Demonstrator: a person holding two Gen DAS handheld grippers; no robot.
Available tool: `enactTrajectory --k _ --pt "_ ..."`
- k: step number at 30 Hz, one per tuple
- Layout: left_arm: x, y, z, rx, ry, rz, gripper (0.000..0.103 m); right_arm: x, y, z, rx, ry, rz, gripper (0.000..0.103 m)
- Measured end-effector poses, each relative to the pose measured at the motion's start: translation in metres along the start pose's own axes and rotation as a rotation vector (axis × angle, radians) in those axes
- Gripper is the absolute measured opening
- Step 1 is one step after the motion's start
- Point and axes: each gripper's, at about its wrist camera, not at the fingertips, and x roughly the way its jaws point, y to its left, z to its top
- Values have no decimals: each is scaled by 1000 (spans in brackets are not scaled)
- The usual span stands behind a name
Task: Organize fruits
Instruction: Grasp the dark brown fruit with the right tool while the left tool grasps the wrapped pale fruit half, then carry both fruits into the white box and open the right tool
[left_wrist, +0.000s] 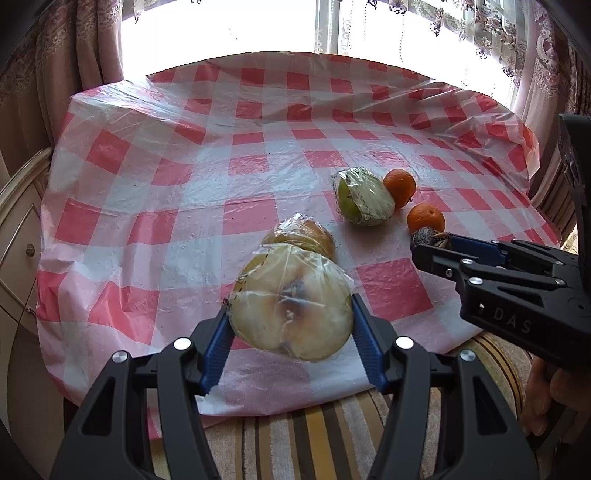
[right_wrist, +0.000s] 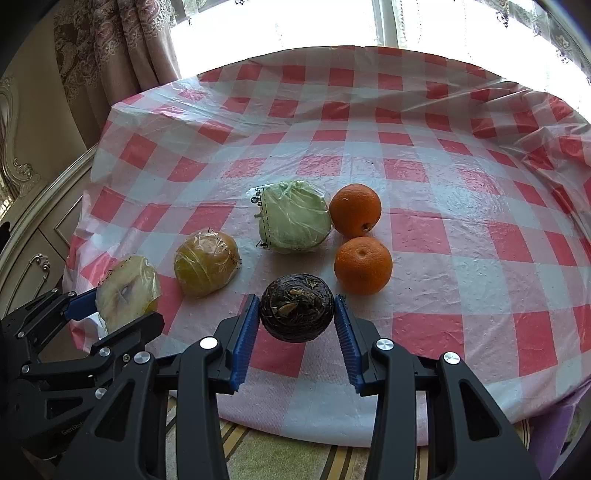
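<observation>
Table's got a crinkly red-and-white checked plastic tablecloth (right_wrist: 424, 155), with patterned curtains (right_wrist: 122, 44) and a bright window behind. Left gripper (left_wrist: 291, 325) clamps a wrapped pale fruit (left_wrist: 291, 302); right gripper (right_wrist: 297, 314) squeezes a dark round fruit (right_wrist: 297, 308) near two oranges (right_wrist: 362, 264).

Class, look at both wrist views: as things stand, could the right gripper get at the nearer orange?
Probably not yet: the right gripper is shut on a dark round fruit, so its jaws are full. The path to the nearer orange looks clear.
</observation>
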Motion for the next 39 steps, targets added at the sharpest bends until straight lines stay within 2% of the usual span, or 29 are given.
enactTrajectory --k 8,23,31,39 --pt "-8 -14 6 34 -12 -16 60 -18 -13 -7 35 -18 14 41" --pt "-13 -69 16 149 -22 -70 60 -51 -61 -24 130 -52 -12 41" --pt "-13 -108 23 222 -26 -118 60 -74 -103 -40 197 -70 -67 41" --pt "-9 -164 24 320 -23 -190 60 -99 -148 -61 262 -85 -140 41"
